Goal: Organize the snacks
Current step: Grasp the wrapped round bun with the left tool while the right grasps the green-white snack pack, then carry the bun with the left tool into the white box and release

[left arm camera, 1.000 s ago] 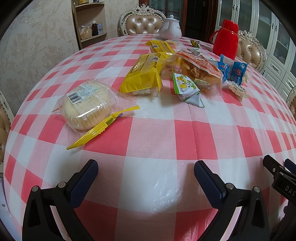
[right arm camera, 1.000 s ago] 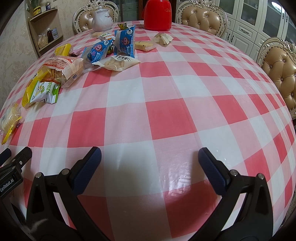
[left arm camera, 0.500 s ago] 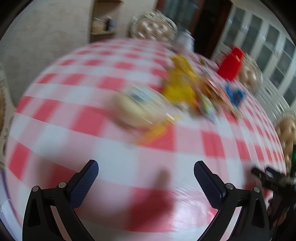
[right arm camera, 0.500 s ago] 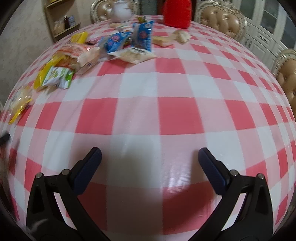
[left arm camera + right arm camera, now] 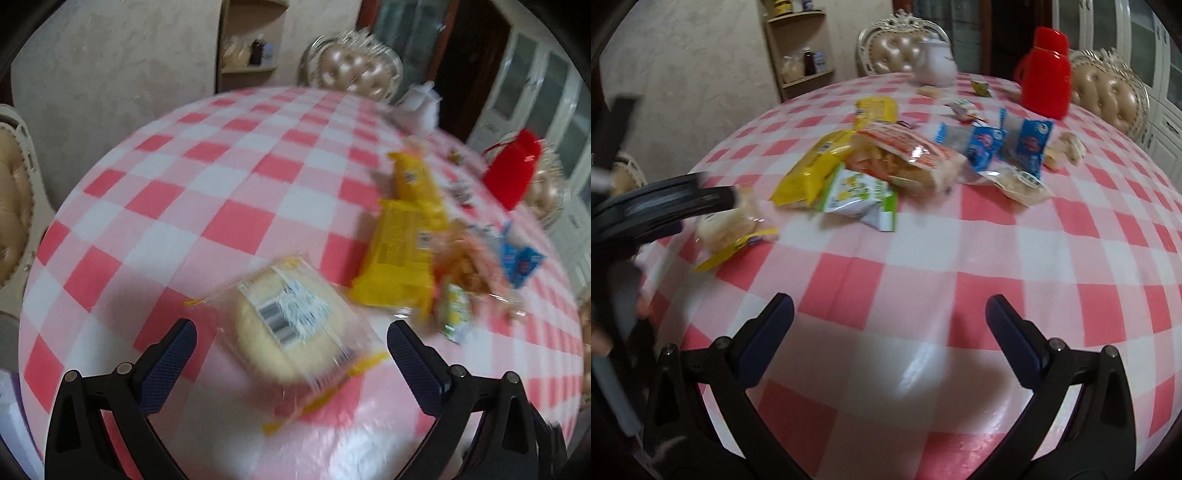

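Observation:
A round pale cake in a clear wrapper (image 5: 291,328) lies on the checked tablecloth, right between the open fingers of my left gripper (image 5: 291,336), blurred by motion. Behind it sit a big yellow packet (image 5: 402,254), a smaller yellow one (image 5: 413,181), an orange crisp bag (image 5: 469,258), a green-white sachet (image 5: 456,314) and blue packets (image 5: 517,258). In the right wrist view the same heap shows: yellow packet (image 5: 816,166), crisp bag (image 5: 908,158), green-white sachet (image 5: 860,195), blue packets (image 5: 1008,144). My right gripper (image 5: 890,317) is open over bare cloth. The left tool appears as a dark blur over the cake (image 5: 727,225).
A red thermos (image 5: 1045,74) and a white teapot (image 5: 934,62) stand at the far side of the round table (image 5: 1052,258). Padded chairs (image 5: 1108,88) ring it. A corner shelf (image 5: 801,48) and white cabinets (image 5: 535,92) line the walls. A person's hand shows at the left edge (image 5: 602,332).
My left gripper swung left and forward, so the wrapped cake now lies between its fingers. The right gripper lifted and turned toward the snack heap.

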The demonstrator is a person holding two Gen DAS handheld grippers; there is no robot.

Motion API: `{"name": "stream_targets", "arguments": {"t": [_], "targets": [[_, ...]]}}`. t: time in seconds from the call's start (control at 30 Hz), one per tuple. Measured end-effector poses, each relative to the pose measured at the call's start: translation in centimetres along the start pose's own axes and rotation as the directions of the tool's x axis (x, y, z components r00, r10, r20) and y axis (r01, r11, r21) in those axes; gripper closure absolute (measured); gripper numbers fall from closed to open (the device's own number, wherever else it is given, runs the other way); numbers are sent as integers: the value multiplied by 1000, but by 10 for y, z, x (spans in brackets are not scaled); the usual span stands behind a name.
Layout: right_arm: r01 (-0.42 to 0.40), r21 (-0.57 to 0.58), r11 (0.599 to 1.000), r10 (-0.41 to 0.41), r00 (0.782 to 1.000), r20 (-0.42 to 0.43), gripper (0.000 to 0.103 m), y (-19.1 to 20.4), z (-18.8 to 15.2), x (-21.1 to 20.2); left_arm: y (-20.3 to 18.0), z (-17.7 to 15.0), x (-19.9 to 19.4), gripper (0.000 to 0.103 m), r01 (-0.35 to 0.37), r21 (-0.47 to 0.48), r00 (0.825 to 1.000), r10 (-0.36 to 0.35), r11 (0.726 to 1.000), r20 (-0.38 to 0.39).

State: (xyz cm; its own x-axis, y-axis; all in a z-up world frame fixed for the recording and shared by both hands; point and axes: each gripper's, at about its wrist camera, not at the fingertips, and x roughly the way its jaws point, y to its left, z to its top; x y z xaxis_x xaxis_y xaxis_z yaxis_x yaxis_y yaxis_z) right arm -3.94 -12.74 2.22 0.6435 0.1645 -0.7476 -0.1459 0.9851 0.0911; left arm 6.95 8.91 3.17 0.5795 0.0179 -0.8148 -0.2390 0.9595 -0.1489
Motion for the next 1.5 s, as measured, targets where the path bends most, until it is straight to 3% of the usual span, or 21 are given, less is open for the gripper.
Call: {"name": "stream_targets", "arguments": {"t": [0.07, 0.13, 0.2, 0.27, 0.33, 0.43, 0.53, 0.63, 0.77, 0.83, 0.87, 0.9, 1.1, 1.23, 1.37, 1.47, 1.5], "targets": [[-4, 13, 1000, 4, 1000, 15, 0, -2, 1, -1, 4, 3, 16, 0, -32, -36, 999, 32, 999, -23], [-31, 31, 999, 30, 999, 14, 0, -3, 3, 3, 9, 2, 26, 0, -21, -50, 999, 19, 999, -33], [-42, 34, 999, 42, 999, 10, 0, -2, 6, 7, 13, 0, 27, 0, -27, -30, 1000, 27, 999, 2], [-48, 24, 999, 48, 999, 4, 0, 5, 10, 14, 19, -1, 23, 21, -25, -18, 999, 26, 1000, 33], [-81, 31, 996, 81, 997, 2, 0, 12, 16, 21, 31, 0, 18, 33, -10, -39, 999, 12, 999, 52], [-101, 56, 993, 100, 995, 10, 3, 22, 31, 35, 46, 0, 18, 34, -11, -51, 997, 15, 999, 77], [-55, 73, 996, 57, 998, -14, 7, 31, 49, 60, 56, 1, 17, 34, 7, -82, 996, 0, 997, 84], [5, 78, 997, 0, 998, -64, 18, 34, 62, 85, 56, 3, 20, 33, 23, -91, 997, -16, 996, 77], [38, 65, 997, -31, 994, -107, 19, 31, 68, 101, 55, 7, 26, 30, 28, -91, 998, -22, 995, 67], [20, 52, 998, -15, 996, -87, 34, 28, 68, 99, 53, 9, 28, 30, 19, -82, 998, -14, 996, 66], [21, 42, 999, -18, 997, -74, 61, 26, 66, 97, 52, 10, 29, 30, 16, -78, 998, -11, 997, 66], [19, 50, 999, -16, 997, -70, 63, 22, 63, 94, 52, 10, 29, 30, 18, -75, 998, -13, 997, 67], [-148, 159, 976, 154, 988, -24, 64, 6, 41, 51, 51, 8, 27, 36, 68, -53, 995, -64, 996, 76], [-193, 194, 962, 203, 979, -30, 64, 7, 24, 35, 46, 6, 21, 36, 72, -26, 992, -69, 997, 102], [-280, 304, 911, 315, 946, -72, 61, -3, 7, 41, 54, 5, 17, 36, 96, -57, 989, -89, 994, 114], [-308, 370, 877, 351, 935, -53, 61, -14, 4, 44, 59, -2, 9, 36, 98, -74, 988, -88, 992, 124], [-323, 397, 859, 369, 929, -42, 55, -17, 4, 45, 61, -5, 6, 36, 101, -78, 988, -91, 992, 126]]}}
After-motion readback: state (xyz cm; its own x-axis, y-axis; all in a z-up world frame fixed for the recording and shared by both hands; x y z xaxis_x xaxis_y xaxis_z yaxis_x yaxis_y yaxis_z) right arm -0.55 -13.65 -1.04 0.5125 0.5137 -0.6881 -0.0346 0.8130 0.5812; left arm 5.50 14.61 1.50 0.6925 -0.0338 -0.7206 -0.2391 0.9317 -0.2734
